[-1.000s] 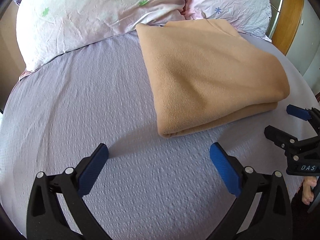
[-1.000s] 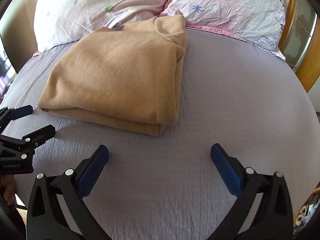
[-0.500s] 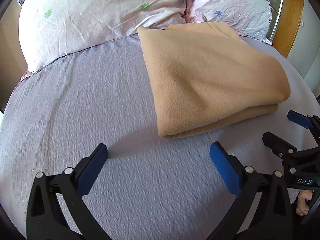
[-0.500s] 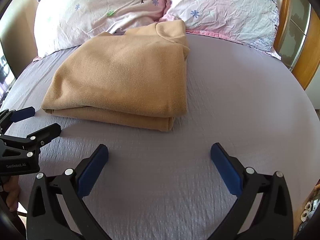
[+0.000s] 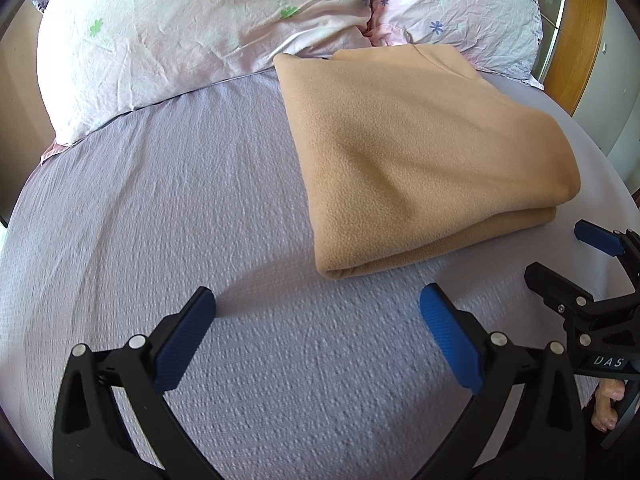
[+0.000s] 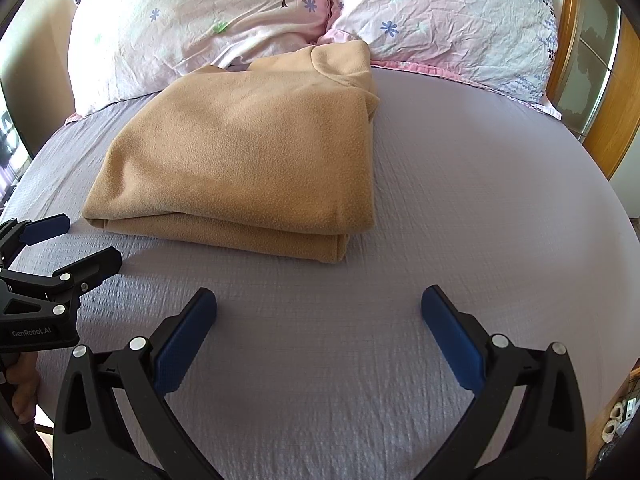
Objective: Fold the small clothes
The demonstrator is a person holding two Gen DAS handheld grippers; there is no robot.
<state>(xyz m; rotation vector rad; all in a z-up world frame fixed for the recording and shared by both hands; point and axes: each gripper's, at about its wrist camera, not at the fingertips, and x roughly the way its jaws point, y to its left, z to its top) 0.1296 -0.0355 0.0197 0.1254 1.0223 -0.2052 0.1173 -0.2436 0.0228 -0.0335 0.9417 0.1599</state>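
A tan fleece garment lies folded into a thick rectangle on the lilac bed sheet, its far end near the pillows. It also shows in the right wrist view. My left gripper is open and empty, hovering over the sheet just short of the fold's near left corner. My right gripper is open and empty, a little short of the fold's near right corner. Each gripper appears in the other's view: the right one, the left one.
Two pink flowered pillows lie at the head of the bed. A wooden headboard frame stands at the right. The bed edge falls away at the right.
Both grippers have drawn back slightly from the folded garment and tilted, so it sits farther up in both views. Both stay open and empty.
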